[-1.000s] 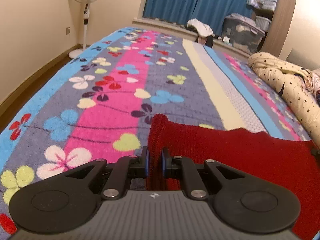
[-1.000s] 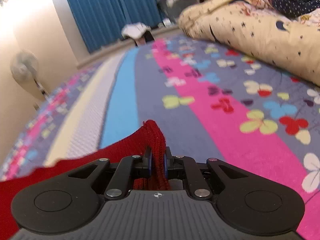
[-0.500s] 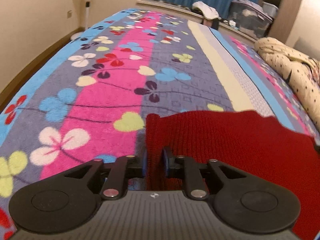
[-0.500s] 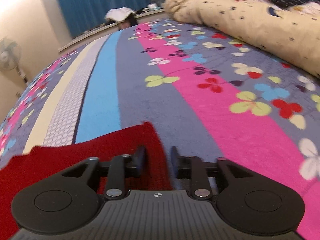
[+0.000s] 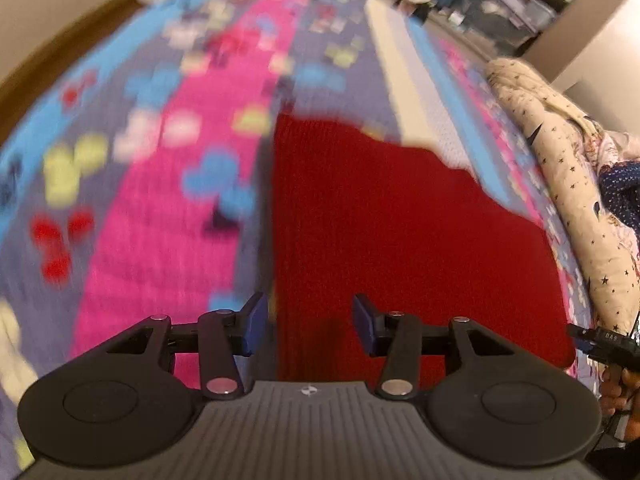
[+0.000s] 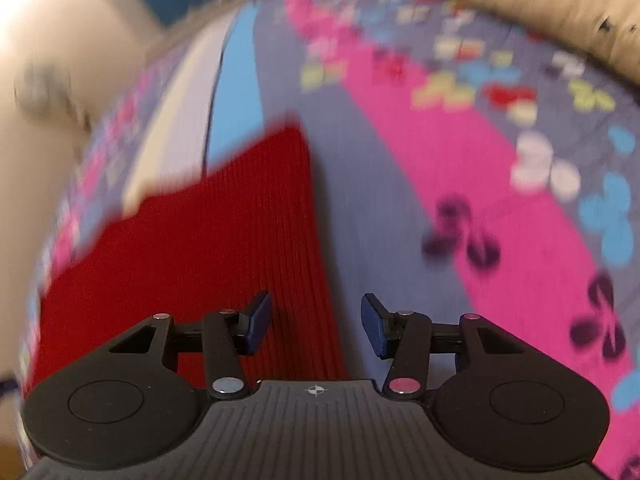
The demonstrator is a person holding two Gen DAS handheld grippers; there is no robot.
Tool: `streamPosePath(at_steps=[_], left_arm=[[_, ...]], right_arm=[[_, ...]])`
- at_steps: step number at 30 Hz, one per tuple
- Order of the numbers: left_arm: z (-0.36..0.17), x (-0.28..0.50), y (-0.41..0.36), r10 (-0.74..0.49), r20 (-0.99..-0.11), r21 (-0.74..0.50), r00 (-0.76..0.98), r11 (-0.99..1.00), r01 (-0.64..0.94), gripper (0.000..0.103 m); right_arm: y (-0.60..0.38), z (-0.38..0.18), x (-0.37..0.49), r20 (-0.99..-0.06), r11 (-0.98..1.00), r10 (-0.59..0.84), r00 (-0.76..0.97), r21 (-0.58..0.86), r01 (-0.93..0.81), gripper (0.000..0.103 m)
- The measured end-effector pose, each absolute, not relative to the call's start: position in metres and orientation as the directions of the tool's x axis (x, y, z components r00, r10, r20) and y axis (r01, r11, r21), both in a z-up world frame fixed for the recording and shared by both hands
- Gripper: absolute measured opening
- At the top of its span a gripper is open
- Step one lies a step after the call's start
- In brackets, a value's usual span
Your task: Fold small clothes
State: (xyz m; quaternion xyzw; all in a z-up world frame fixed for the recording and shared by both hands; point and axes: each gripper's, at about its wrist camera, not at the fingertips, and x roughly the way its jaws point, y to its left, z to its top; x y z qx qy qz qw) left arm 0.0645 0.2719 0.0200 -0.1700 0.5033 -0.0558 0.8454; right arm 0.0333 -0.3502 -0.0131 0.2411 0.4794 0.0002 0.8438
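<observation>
A: Left gripper (image 5: 307,322), near end first. Jaws spread wide, nothing between the blue pads (image 5: 253,322). Directly under and ahead of the gap: the red knit garment (image 5: 400,240), lying flat on the bedspread (image 5: 160,240).

B: Edge position?

A: Its left edge runs straight ahead from just inside the left pad. The cloth spreads ahead and to the right of the claw. Further right, a cream star-print duvet (image 5: 560,184). Far end blurred.

B: Right gripper (image 6: 316,326): also wide open, holding nothing. The red knit garment (image 6: 224,240) lies below and ahead-left; its ribbed right edge passes through the gap, nearer the left pad (image 6: 258,326).

A: Beyond that?

B: Striped floral bedspread (image 6: 400,200) ahead and right, then the star-print duvet (image 6: 520,0) along the far right. Heavy blur there.
</observation>
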Motion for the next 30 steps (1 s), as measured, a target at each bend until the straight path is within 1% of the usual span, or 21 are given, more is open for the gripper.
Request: streamPosePath(at_steps=[1, 2, 4, 5, 6, 7, 8, 9, 11, 12, 14, 15, 17, 19, 20, 22, 23, 24, 26, 28, 30], left_arm=[[0.012, 0.064, 0.269, -0.241, -0.866, -0.313, 0.439, 0.944, -0.101, 0.050], [0.011, 0.063, 0.266, -0.231, -0.865, -0.306, 0.445, 0.946, -0.103, 0.050], [0.014, 0.062, 0.258, -0.266, -0.842, -0.323, 0.469, 0.946, -0.043, 0.049], [0.012, 0.062, 0.256, -0.282, -0.843, -0.328, 0.458, 0.945, -0.022, 0.045], [0.010, 0.061, 0.253, -0.270, -0.852, -0.308, 0.449, 0.951, -0.013, 0.033], [0.010, 0.060, 0.251, -0.245, -0.858, -0.278, 0.451, 0.960, -0.008, 0.025], [0.012, 0.058, 0.252, -0.239, -0.853, -0.272, 0.464, 0.962, -0.005, 0.016], [0.017, 0.056, 0.256, -0.250, -0.832, -0.295, 0.495, 0.956, -0.012, 0.015], [0.032, 0.049, 0.269, -0.272, -0.775, -0.344, 0.570, 0.939, -0.019, 0.014], [0.041, 0.045, 0.275, -0.291, -0.741, -0.374, 0.605, 0.928, -0.011, 0.014], [0.054, 0.037, 0.280, -0.308, -0.687, -0.390, 0.658, 0.920, 0.023, 0.014], [0.055, 0.034, 0.280, -0.299, -0.686, -0.364, 0.663, 0.930, 0.042, 0.014], [0.042, 0.041, 0.273, -0.265, -0.757, -0.301, 0.598, 0.953, 0.042, 0.015], [0.014, 0.051, 0.266, -0.220, -0.861, -0.235, 0.460, 0.972, 0.025, 0.016], [0.010, 0.051, 0.263, -0.204, -0.874, -0.212, 0.441, 0.977, 0.032, 0.016], [0.019, 0.051, 0.258, -0.197, -0.854, -0.196, 0.482, 0.979, 0.055, 0.020], [0.025, 0.049, 0.259, -0.190, -0.837, -0.192, 0.514, 0.980, 0.051, 0.024], [0.032, 0.046, 0.259, -0.162, -0.818, -0.168, 0.552, 0.985, 0.040, 0.032], [0.049, 0.037, 0.255, -0.134, -0.755, -0.130, 0.642, 0.990, 0.053, 0.034], [0.059, 0.030, 0.246, -0.201, -0.692, -0.150, 0.693, 0.979, 0.134, 0.034], [0.058, 0.028, 0.232, -0.254, -0.683, -0.137, 0.684, 0.965, 0.222, 0.034]], right_arm=[[-0.345, -0.014, 0.029, -0.818, 0.897, 0.216, 0.533, 0.382, 0.222, 0.051], [-0.342, -0.013, 0.025, -0.820, 0.909, 0.203, 0.535, 0.361, 0.209, 0.051], [-0.339, -0.013, 0.021, -0.820, 0.920, 0.199, 0.537, 0.345, 0.187, 0.052], [-0.341, -0.015, 0.020, -0.822, 0.917, 0.205, 0.532, 0.352, 0.191, 0.052], [-0.345, -0.019, 0.019, -0.824, 0.904, 0.222, 0.522, 0.374, 0.206, 0.052], [-0.350, -0.022, 0.018, -0.823, 0.892, 0.240, 0.515, 0.397, 0.218, 0.049], [-0.353, -0.024, 0.018, -0.819, 0.879, 0.260, 0.512, 0.420, 0.227, 0.032], [-0.354, -0.024, 0.017, -0.805, 0.867, 0.290, 0.519, 0.450, 0.214, 0.013], [-0.350, -0.011, 0.014, -0.780, 0.889, 0.252, 0.573, 0.421, 0.181, 0.012], [-0.350, 0.002, 0.008, -0.739, 0.892, 0.241, 0.629, 0.424, 0.156, 0.011], [-0.360, 0.019, -0.006, -0.647, 0.849, 0.257, 0.717, 0.506, 0.153, 0.011], [-0.367, 0.022, -0.012, -0.628, 0.825, 0.261, 0.733, 0.540, 0.169, 0.011], [-0.369, 0.012, -0.011, -0.683, 0.830, 0.258, 0.684, 0.519, 0.205, 0.011], [-0.360, -0.012, 0.000, -0.793, 0.870, 0.245, 0.558, 0.433, 0.233, 0.011], [-0.356, -0.022, 0.003, -0.829, 0.882, 0.244, 0.504, 0.405, 0.241, 0.012], [-0.350, -0.022, 0.005, -0.837, 0.891, 0.234, 0.495, 0.388, 0.234, 0.012], [-0.349, -0.018, 0.003, -0.829, 0.893, 0.229, 0.510, 0.387, 0.228, 0.013], [-0.347, -0.011, 0.000, -0.822, 0.901, 0.215, 0.527, 0.376, 0.219, 0.013], [-0.341, 0.002, -0.007, -0.804, 0.925, 0.176, 0.568, 0.333, 0.185, 0.014], [-0.331, 0.021, -0.014, -0.750, 0.961, 0.113, 0.652, 0.250, 0.121, 0.014], [-0.318, 0.036, -0.022, -0.667, 0.984, 0.077, 0.741, 0.169, 0.049, 0.014]])
